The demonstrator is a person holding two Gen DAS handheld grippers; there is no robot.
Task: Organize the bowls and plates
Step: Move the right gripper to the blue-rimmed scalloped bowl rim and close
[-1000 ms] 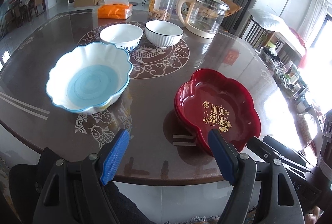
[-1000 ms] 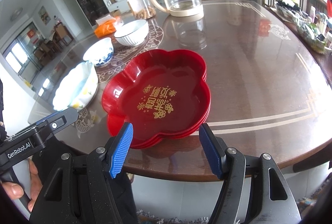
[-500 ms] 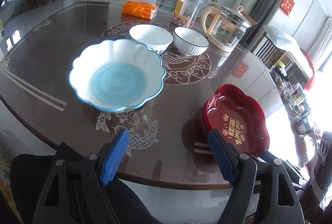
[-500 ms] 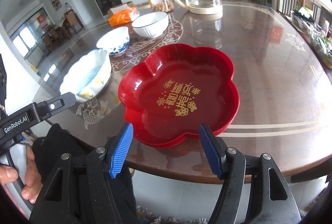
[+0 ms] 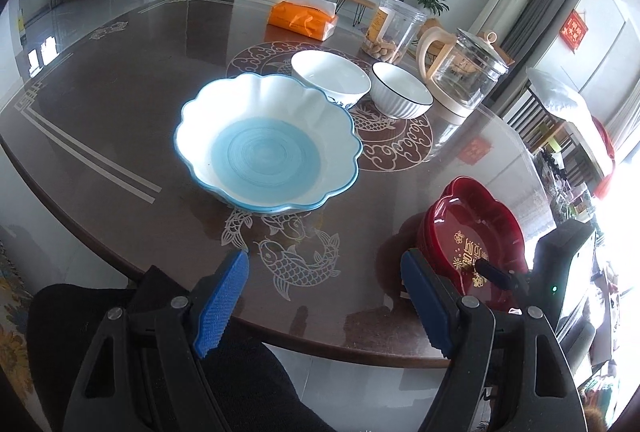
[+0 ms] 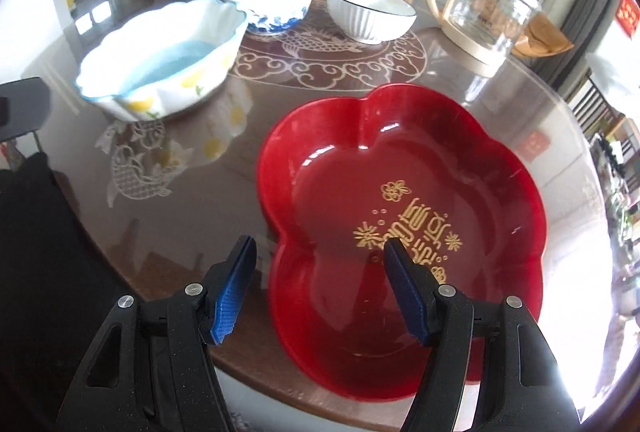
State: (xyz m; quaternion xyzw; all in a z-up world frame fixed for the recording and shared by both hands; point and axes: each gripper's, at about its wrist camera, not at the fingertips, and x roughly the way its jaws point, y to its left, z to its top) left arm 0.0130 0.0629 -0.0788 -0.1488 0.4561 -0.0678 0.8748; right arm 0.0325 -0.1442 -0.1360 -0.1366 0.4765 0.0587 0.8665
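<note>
**Dishes grouped, small bowls still apart**

The glossy red flower-shaped plates [image 6: 404,191] form a stack, three rims by my count, at the near table edge. Left of the stack sits the scalloped blue-centred white bowl [image 5: 268,151]; whether another bowl nests beneath is unclear. Beyond the stack, the blue-patterned white bowl [image 6: 268,5] and ribbed white bowl [image 6: 370,16] stand side by side, unstacked. The right gripper [image 6: 320,284] is spread astride the stack's near-left rim; the left gripper [image 5: 324,298] hangs spread, empty.

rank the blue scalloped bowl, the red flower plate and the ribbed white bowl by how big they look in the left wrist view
1. blue scalloped bowl
2. red flower plate, partly hidden by the hand-held gripper, so unsure
3. ribbed white bowl, also farthest from the camera
</note>
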